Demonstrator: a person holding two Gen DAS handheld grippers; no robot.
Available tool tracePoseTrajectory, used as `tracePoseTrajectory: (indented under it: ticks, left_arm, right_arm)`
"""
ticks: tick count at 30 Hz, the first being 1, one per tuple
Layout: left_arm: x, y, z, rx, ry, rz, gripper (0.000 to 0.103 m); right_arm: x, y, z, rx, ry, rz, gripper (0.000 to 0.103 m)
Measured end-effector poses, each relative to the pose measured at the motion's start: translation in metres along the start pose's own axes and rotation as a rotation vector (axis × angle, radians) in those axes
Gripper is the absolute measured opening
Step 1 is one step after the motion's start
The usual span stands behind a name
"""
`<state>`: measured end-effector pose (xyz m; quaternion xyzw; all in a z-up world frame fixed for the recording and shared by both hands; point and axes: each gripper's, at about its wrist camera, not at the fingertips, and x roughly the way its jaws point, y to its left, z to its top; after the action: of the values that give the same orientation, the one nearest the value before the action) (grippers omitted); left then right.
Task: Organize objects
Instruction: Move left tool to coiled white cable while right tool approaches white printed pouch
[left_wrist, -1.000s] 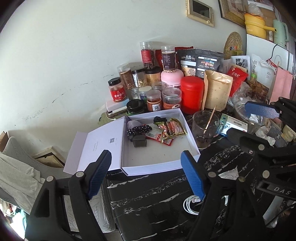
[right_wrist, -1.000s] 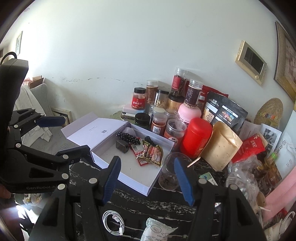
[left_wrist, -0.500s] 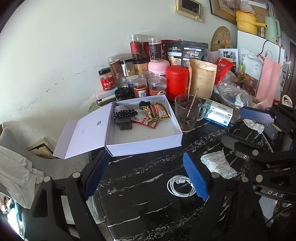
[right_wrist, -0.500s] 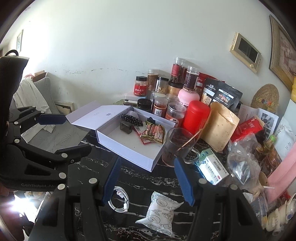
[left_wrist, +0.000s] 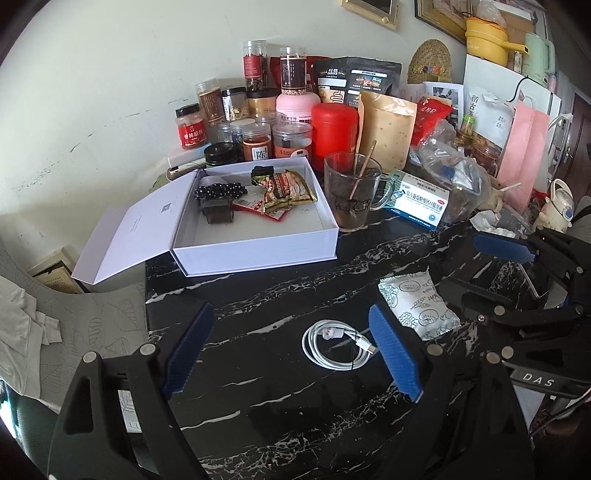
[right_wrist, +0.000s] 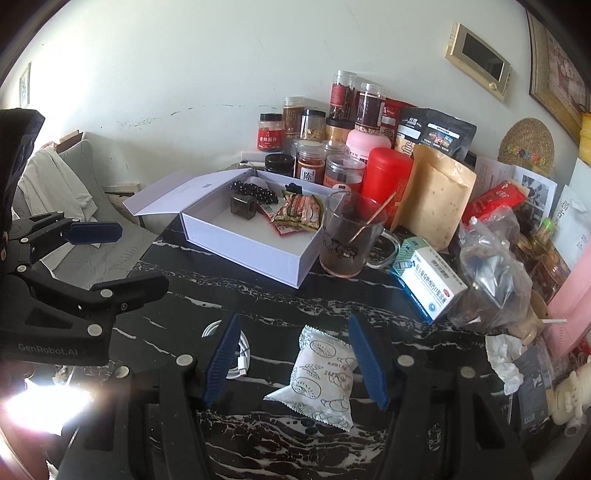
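Observation:
An open white box (left_wrist: 258, 247) (right_wrist: 251, 243) on the black marble table holds a black bead bracelet (left_wrist: 220, 191), a dark cube (left_wrist: 218, 214) and snack packets (left_wrist: 288, 188). A coiled white cable (left_wrist: 336, 345) (right_wrist: 240, 354) lies just beyond my left gripper (left_wrist: 291, 350), which is open and empty. A white snack packet (right_wrist: 321, 380) (left_wrist: 417, 306) lies between the fingers of my right gripper (right_wrist: 295, 365), which is open and touches nothing.
A glass mug (left_wrist: 351, 195) with a stick and a medicine box (left_wrist: 417, 201) stand right of the white box. Jars, a red canister (left_wrist: 334, 129) and pouches crowd the back wall. Bags clutter the right side. A chair with cloth (left_wrist: 22, 325) is at the left.
Both grippers have pulled back from the box and down toward the table front. The cable and the white packet have come into view close to the fingers.

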<state>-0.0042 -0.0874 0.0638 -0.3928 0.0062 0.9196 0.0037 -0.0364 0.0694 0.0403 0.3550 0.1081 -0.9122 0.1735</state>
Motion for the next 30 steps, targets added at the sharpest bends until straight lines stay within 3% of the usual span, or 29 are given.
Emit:
tracePoseTrajectory:
  ticks: [9, 14, 30]
  left_arm:
    - [0.03, -0.008, -0.025, -0.017, 0.041, -0.058, 0.085]
    - [0.046, -0.009, -0.033, -0.026, 0.051, -0.086, 0.085]
    - [0.105, -0.016, -0.05, -0.018, 0.134, -0.142, 0.085]
  right_arm:
    - [0.02, -0.01, -0.028, 0.047, 0.051, 0.014, 0.062]
    - [0.029, -0.018, -0.038, 0.076, 0.056, 0.022, 0.07]
    - [0.076, -0.031, -0.049, 0.116, 0.114, 0.055, 0.078]
